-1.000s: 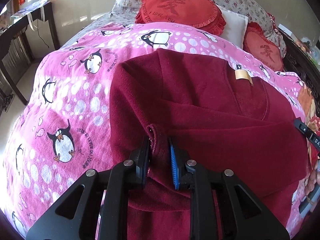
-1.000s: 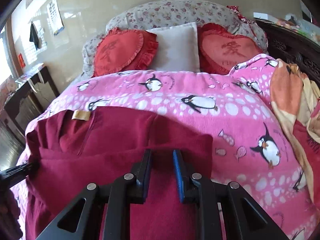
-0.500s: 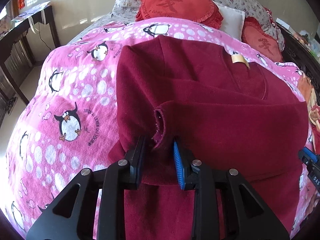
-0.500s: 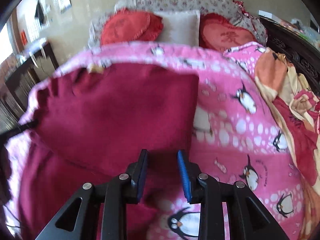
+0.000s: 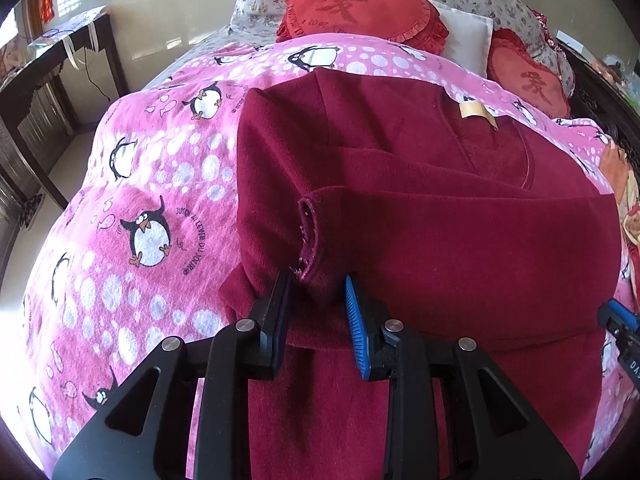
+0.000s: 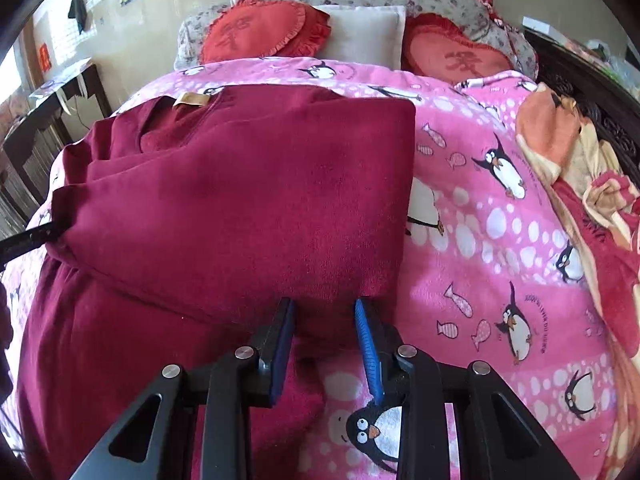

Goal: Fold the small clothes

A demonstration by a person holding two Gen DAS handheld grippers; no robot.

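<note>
Maroon sweater laid on the penguin blanket, its lower part doubled up over the chest.
The cuffed corner sits between the left gripper's parted jaws, the fold's edge just beyond the right gripper's, both seemingly released; farther back, an orange blanket and red cushions are left clear.

The dark red garment is running out past the near edge, its lower part unseen. The left gripper is showing only a thin tip.
</note>
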